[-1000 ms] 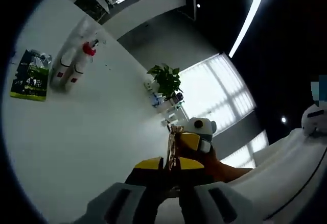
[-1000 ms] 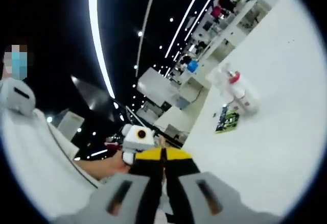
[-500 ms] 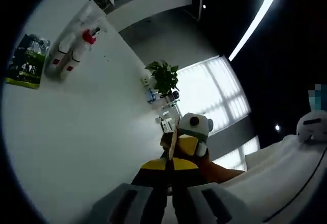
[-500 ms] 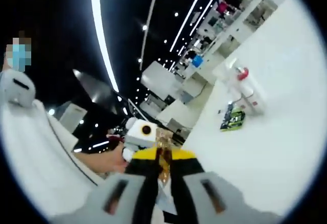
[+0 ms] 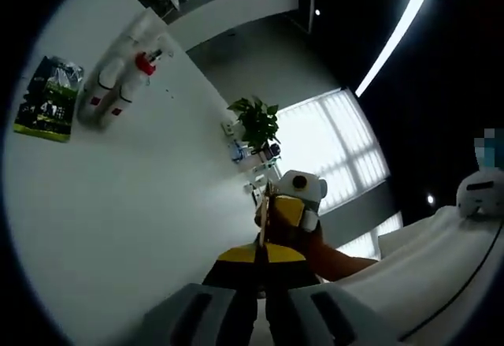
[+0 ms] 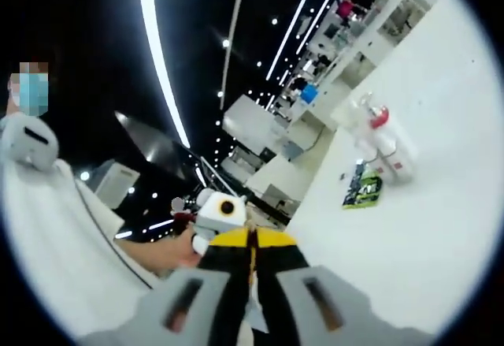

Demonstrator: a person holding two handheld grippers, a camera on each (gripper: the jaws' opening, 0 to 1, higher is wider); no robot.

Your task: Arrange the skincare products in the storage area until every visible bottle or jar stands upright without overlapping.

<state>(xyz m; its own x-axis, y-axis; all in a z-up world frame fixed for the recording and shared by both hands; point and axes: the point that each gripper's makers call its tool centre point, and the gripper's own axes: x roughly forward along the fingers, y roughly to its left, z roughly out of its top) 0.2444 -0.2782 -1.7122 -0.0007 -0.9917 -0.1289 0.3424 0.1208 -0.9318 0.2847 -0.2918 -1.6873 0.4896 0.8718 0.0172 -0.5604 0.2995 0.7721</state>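
On the far left of my left gripper view the green packet (image 5: 46,98) lies flat on the white table (image 5: 142,204), and it sits a little lower and further right in the picture than half a second ago, because my hand has tilted, not because it moved. Just right of the packet lie the two bottles (image 5: 118,94), white with red labels and one red cap, both on their sides, side by side and touching (neither upright yet). Right of the bottles, beyond the table's far edge, stands a potted plant (image 5: 256,123). My left gripper (image 5: 261,253) has its yellow-tipped jaws pressed together with a thin golden strip (image 5: 265,220) sticking up between them; the right gripper (image 5: 298,204) is just behind, in a hand.

In my right gripper view, the left gripper (image 6: 218,216) sits just left of my right gripper (image 6: 252,245), whose jaws are closed on each other; the golden sliver seen between them half a second ago is gone from sight. Well right of them, the packet (image 6: 363,188) and bottles (image 6: 383,145) lie as before.
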